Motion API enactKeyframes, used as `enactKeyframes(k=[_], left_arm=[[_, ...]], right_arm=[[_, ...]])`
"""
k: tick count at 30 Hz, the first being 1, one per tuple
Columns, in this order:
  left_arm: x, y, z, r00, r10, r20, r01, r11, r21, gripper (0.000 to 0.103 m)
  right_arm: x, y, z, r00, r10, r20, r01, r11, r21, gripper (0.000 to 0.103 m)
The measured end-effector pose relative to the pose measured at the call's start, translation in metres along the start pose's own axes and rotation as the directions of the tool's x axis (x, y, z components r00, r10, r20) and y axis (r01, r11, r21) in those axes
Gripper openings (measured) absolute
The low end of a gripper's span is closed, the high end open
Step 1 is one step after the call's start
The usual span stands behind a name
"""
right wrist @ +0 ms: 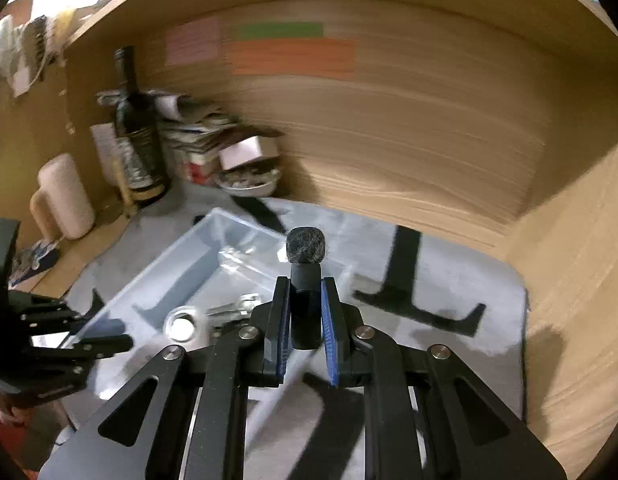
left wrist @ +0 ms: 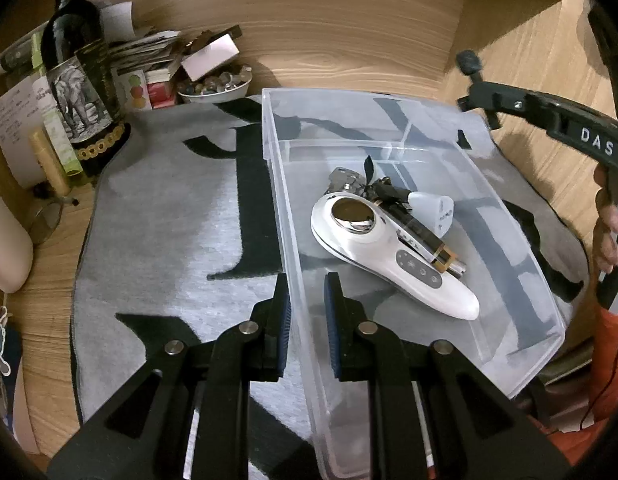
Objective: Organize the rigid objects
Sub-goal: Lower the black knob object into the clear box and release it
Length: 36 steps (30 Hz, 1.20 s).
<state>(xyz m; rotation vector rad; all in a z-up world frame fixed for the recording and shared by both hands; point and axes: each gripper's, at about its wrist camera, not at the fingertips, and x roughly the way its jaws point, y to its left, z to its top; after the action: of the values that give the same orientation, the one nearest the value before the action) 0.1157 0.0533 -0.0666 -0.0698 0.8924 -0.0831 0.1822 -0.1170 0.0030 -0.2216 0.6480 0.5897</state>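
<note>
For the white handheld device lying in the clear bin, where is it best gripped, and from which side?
Probably the narrow tail of the white handheld device, from above, jaws across its width. That end lies free in the clear bin; a dark tube and keys crowd the round head.

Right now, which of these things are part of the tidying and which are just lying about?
In the job: clear plastic bin, white handheld device, keys, small microphone in right gripper.
Lying about: wine bottle, bowl of stones, paper stack.

Clear plastic bin [left wrist: 389, 128] sits on the grey mat, holding a white handheld device [left wrist: 393, 256] lying flat, keys [left wrist: 343, 180] and a dark tube [left wrist: 425, 236]; a small fuzzy-tipped microphone [right wrist: 306, 264] stands upright, pinched.
</note>
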Motion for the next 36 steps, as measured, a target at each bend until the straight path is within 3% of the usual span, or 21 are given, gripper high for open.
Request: enactKeyframes(k=[8, 16, 23, 34, 36], left_arm=[[0.0, -0.006, 0.0, 1.0, -0.012, -0.001, 0.012, 1.0, 0.017, 0.016], [0.002, -0.005, 0.0, 1.0, -0.011, 0.0, 0.011, 1.0, 0.024, 0.016], [0.002, -0.005, 0.0, 1.0, -0.013, 0.0, 0.013, 1.0, 0.022, 0.016], [-0.003, -0.006, 0.001, 1.0, 0.006, -0.009, -0.006, 1.0, 0.012, 0.017], [-0.01, -0.007, 0.0, 1.0, 0.018, 0.003, -0.018, 1.0, 0.011, 0.021]], right_arm=[[0.026, 0.032, -0.009, 0.996, 0.039, -0.084, -0.047, 0.995, -0.084, 0.013], [0.052, 0.035, -0.024, 0.977, 0.054, -0.204, -0.074, 0.993, -0.09, 0.013], [0.055, 0.038, -0.026, 0.972, 0.066, -0.226, -0.088, 0.992, -0.088, 0.015], [0.026, 0.037, -0.024, 0.987, 0.08, -0.139, -0.089, 0.994, -0.059, 0.054], [0.015, 0.036, -0.024, 0.991, 0.081, -0.108, -0.088, 0.995, -0.054, 0.061]])
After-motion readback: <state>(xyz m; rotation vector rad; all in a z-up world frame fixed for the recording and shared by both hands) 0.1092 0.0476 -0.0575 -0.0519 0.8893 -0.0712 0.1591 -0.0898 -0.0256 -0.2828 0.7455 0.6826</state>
